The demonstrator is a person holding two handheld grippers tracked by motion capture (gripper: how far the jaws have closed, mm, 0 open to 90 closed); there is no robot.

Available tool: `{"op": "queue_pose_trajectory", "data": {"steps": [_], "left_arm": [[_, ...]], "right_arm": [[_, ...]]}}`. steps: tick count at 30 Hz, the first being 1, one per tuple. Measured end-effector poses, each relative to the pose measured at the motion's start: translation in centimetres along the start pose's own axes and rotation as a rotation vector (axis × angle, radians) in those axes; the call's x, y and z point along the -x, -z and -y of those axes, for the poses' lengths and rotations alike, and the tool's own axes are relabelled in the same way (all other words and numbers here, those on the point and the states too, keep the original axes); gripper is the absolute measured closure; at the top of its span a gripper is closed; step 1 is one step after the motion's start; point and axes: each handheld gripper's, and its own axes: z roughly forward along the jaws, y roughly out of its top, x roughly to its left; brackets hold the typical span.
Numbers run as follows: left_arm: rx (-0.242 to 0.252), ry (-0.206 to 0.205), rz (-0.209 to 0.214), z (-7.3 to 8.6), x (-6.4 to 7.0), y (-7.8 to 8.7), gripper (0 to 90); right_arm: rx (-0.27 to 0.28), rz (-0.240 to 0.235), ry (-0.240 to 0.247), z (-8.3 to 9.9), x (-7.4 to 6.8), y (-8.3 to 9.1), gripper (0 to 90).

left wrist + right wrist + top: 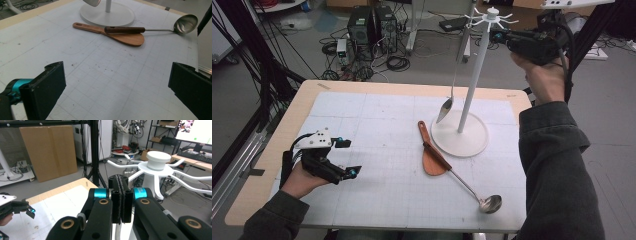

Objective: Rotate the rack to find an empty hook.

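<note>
Black-jawed right hand-held gripper (121,200) is pressed together, empty, near the rack (158,167); left hand-held gripper (117,87) gapes wide.

floor: computer towers (372,25), cables (397,62) | behind table: cardboard sheet (47,150) | desk: monitor (195,130)

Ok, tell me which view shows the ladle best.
The left gripper view: the ladle lies close, dark handle across the wooden spatula, steel bowl toward the table's edge. The high view shows the ladle whole but smaller. The right gripper view looks at the rack's top instead.
</note>
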Motion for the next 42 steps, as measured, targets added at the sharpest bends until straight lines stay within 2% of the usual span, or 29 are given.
{"op": "queue_pose_trajectory", "data": {"steps": [14, 18, 22, 24, 26, 27, 29, 30, 31, 32, 36, 42], "left_arm": [[0.002, 0.0, 0.0, 0.0, 0.0, 0.1, 1.8], [0.003, -0.001, 0.0, 0.0, -0.1, 0.2, 1.7], [0.007, 0.006, -0.004, 0.0, -0.2, 0.2, 1.8], [0.007, 0.005, -0.008, 0.0, -0.2, 0.3, 1.8], [0.012, 0.011, -0.009, 0.0, -0.3, 0.3, 1.7], [0.009, 0.012, -0.012, 0.0, -0.3, 0.3, 1.8], [0.008, 0.011, -0.013, 0.0, -0.3, 0.3, 1.8], [0.008, 0.009, -0.014, 0.0, -0.3, 0.3, 1.7], [0.008, 0.009, -0.014, 0.0, -0.3, 0.3, 1.7], [0.007, 0.008, -0.015, 0.0, -0.3, 0.3, 1.8], [0.007, 0.011, -0.018, 0.0, -0.3, 0.3, 1.7], [0.004, 0.004, -0.017, 0.0, -0.3, 0.3, 1.8]], "right_arm": [[0.0, 0.005, 0.013, 0.0, -0.3, -0.6, 90.0], [0.008, -0.01, 0.003, 0.1, -0.5, -0.2, 89.3], [0.016, -0.036, -0.02, 0.9, -0.6, 0.3, 78.3], [0.012, -0.038, -0.016, 1.3, -0.7, 0.5, 72.3], [0.005, -0.034, -0.014, 1.7, -0.7, 0.5, 70.5], [0.0, -0.038, -0.021, 2.2, -0.9, 0.7, 64.1], [0.002, -0.041, -0.025, 2.5, -0.9, 0.7, 61.5], [0.006, -0.048, -0.039, 3.1, -1.1, 0.8, 56.8], [0.006, -0.048, -0.039, 3.1, -1.1, 0.8, 56.8], [-0.005, -0.05, -0.04, 3.6, -1.3, 0.8, 52.6], [-0.025, -0.059, -0.044, 4.5, -1.8, 0.6, 46.0], [-0.019, -0.071, -0.067, 5.6, -2.3, 0.4, 41.1]]}}
